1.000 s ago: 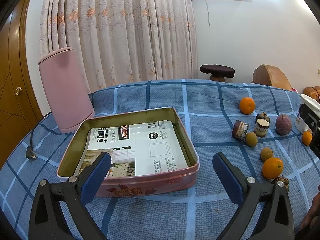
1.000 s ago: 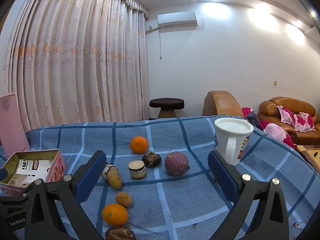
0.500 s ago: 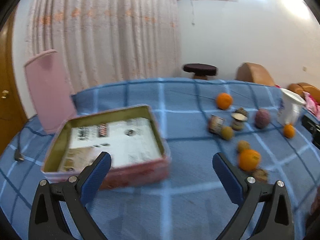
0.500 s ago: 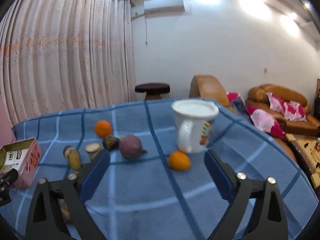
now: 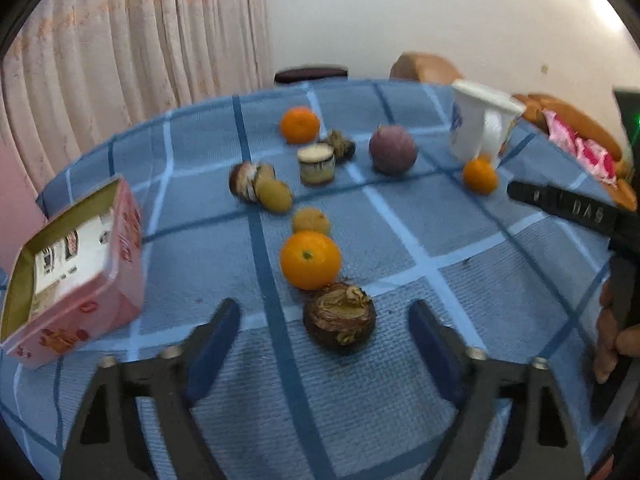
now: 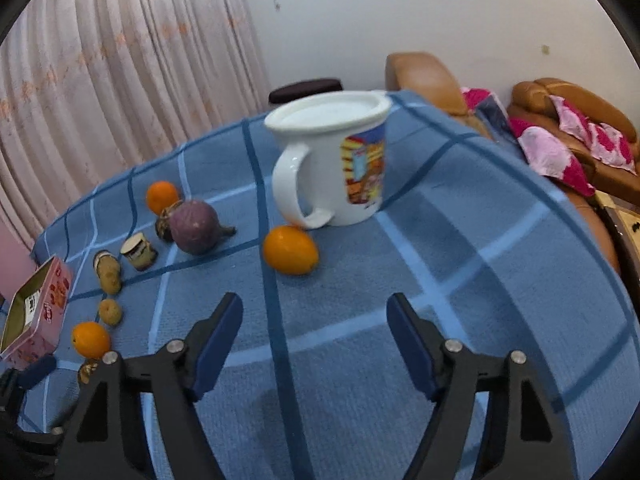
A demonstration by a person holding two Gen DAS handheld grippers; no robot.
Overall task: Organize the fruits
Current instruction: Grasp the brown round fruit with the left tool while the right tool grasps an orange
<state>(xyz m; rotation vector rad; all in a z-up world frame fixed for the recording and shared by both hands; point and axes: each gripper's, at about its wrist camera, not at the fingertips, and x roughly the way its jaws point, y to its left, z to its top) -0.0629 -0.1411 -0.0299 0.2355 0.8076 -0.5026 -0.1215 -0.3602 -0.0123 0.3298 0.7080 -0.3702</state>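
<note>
Hovering apart-jawed after narrowing: left hand-held gripper (image 5: pixel 324 344) around a brown husked fruit (image 5: pixel 339 318), right hand-held gripper (image 6: pixel 314 340) empty.

tin (image 5: pixel 80 264): cut off left | brown fruit (image 6: pixel 89 372): mostly hidden, perhaps mangosteen

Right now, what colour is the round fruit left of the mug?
Dull purple fruit, clearest in the right wrist view, left of the mug.
</note>
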